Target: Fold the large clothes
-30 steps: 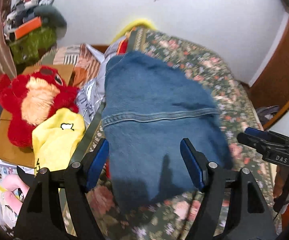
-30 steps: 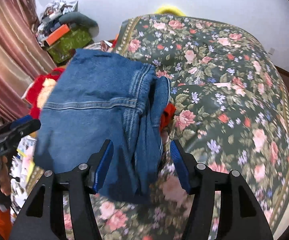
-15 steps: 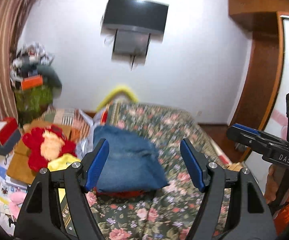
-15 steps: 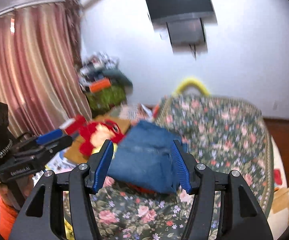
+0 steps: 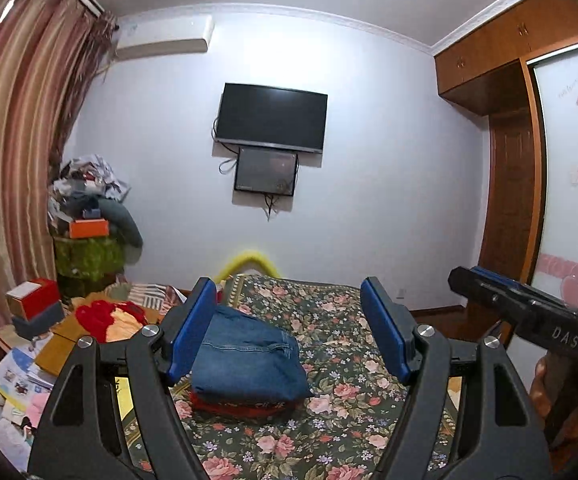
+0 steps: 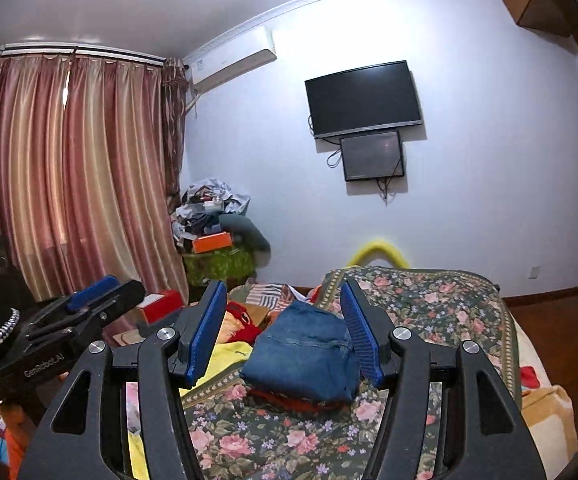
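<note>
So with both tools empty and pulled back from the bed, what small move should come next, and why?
Probably reach for another garment. The folded jeans already sit on a red folded piece on the floral bedspread, and the left tool and right tool stand open, holding nothing. The yellow cloth at the bed's left edge looks unfolded.

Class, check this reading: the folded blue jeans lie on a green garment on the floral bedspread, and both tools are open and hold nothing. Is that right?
One detail is wrong. The garment under the folded blue jeans is red, not green, as the left wrist view shows. The floral bedspread and the open, empty left tool and right tool are correct.
</note>
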Available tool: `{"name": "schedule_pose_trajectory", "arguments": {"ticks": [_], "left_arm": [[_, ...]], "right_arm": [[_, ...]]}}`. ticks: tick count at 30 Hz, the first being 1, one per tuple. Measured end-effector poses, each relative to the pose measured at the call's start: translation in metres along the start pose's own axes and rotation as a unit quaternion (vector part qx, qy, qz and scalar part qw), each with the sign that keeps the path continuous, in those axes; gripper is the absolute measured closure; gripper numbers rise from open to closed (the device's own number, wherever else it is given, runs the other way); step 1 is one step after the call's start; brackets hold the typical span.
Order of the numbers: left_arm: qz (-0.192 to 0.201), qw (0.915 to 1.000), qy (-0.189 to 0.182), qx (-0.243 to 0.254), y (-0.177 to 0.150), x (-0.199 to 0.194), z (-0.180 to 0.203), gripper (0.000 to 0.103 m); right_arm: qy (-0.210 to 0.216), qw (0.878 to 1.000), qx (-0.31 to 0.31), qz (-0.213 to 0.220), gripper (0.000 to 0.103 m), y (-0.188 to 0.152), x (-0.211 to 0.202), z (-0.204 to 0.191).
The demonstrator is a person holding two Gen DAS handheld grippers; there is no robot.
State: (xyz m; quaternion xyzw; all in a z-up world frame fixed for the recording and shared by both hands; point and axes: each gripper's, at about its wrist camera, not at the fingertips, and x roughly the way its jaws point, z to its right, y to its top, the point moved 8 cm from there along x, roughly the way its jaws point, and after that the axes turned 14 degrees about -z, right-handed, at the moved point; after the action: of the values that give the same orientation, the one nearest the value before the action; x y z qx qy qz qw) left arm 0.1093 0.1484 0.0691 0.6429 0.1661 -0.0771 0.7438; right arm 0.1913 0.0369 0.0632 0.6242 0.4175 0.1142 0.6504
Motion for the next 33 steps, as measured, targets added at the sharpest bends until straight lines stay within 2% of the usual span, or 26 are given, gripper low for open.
{"name": "schedule_pose_trajectory", "arguments": {"ticks": [1,2,6,7,9,33], "left_arm": [[0.000,1.0000,0.003,0.001,-0.002,-0.002,0.001,0.028],[0.001,1.0000,0.008,0.001,-0.003,-0.004,0.002,0.023],[0.006,0.9998,0.020,0.000,-0.011,-0.007,0.001,0.006],[0.007,0.9997,0.022,-0.003,-0.012,-0.008,0.001,0.002],[0.007,0.9995,0.028,-0.008,-0.014,-0.009,-0.003,0.001],[-0.007,0.9991,0.041,-0.009,-0.025,-0.002,-0.006,0.001]], "right_arm": [[-0.003,1.000,0.002,0.000,0.047,-0.002,0.000,0.002],[-0.006,1.000,0.003,0.000,0.042,-0.003,-0.001,0.003],[-0.021,1.000,0.008,0.013,0.016,-0.001,-0.007,0.006],[-0.025,0.999,0.011,0.015,0.013,-0.002,-0.010,0.008],[-0.034,0.999,0.013,0.017,0.001,0.001,-0.010,0.010],[-0.044,0.999,0.020,-0.001,0.000,-0.014,-0.014,0.015]]}}
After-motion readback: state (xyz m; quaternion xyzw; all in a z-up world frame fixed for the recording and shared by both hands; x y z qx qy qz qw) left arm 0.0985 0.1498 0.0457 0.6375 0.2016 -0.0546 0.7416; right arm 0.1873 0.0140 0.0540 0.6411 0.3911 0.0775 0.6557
